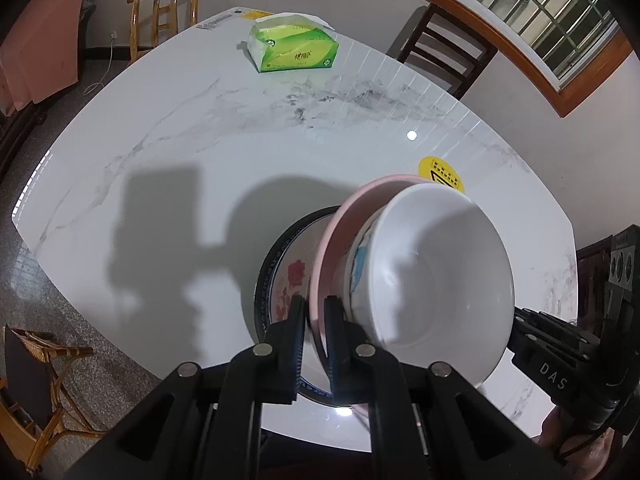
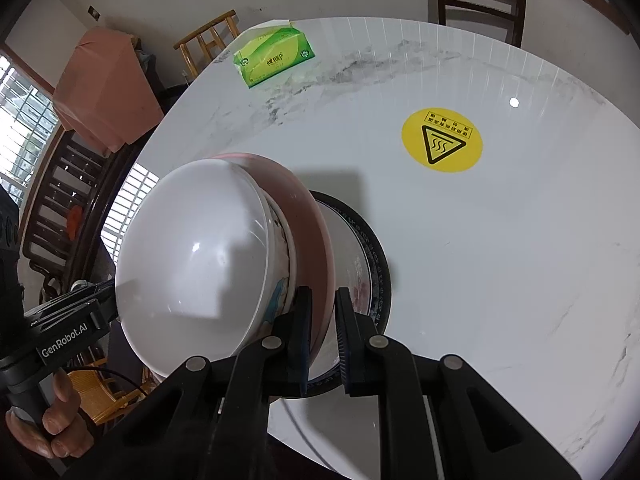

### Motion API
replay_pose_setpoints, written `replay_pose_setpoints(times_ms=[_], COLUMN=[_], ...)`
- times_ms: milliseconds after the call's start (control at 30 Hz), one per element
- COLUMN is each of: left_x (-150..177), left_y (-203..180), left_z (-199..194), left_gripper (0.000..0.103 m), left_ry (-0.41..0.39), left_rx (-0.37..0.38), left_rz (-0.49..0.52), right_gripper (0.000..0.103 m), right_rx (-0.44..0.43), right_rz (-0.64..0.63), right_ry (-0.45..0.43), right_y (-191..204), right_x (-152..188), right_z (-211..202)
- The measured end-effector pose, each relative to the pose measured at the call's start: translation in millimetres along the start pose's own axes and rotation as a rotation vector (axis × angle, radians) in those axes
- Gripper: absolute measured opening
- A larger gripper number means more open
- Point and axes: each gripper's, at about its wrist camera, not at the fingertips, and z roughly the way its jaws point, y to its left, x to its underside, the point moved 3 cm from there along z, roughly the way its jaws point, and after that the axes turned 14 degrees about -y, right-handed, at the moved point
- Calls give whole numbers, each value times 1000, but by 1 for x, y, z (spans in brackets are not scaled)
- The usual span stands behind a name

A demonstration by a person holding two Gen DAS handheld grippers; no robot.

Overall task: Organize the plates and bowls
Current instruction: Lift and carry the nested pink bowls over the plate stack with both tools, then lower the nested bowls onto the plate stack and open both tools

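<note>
A pink plate (image 1: 352,208) carries a white bowl (image 1: 432,280) with a blue pattern on its outer wall. My left gripper (image 1: 314,304) is shut on the pink plate's rim on one side. My right gripper (image 2: 325,296) is shut on the rim of the same pink plate (image 2: 308,216) on the opposite side, with the white bowl (image 2: 192,260) to its left. Directly beneath lies a blue-rimmed plate (image 1: 280,280) with red flowers, on the marble table (image 1: 200,140). Whether the pink plate touches the blue-rimmed plate (image 2: 368,264) I cannot tell.
A green tissue pack (image 1: 294,46) lies at the table's far side. A yellow warning sticker (image 2: 442,140) is stuck on the tabletop to the right of the stack. Chairs (image 1: 444,52) stand around the table. A hand (image 2: 52,420) holds the left gripper's handle.
</note>
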Motion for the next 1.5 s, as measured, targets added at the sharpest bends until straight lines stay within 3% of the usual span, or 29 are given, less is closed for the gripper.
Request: replay_pose_setpoints(times_ms=[567,1100,1200,1267,1367,1500], left_x=[2,6,6,5,3,4], left_y=[11,13,13,15,16,14], left_z=[19,22,19,16,9,-6], left_gripper=[8,8,11,12,19,30], left_ry=[9,-34,-61,-80,-124,-191], left_rx=[3,-10,-8,-5,-12,-7], left_rz=[-4,29,44,45,54,92], right_gripper=[15,17,27,40,57,72], right_rx=[29,28,51,63,89,83], right_rz=[1,-23,-29,-28,-41,-54], right_ry=[44,2,-17,-31,-64,-119], right_y=[0,2,-2,-6,-11,-15], right_x=[9,11,12,13,13,16], right_z=[22,22,20,17,12,-2])
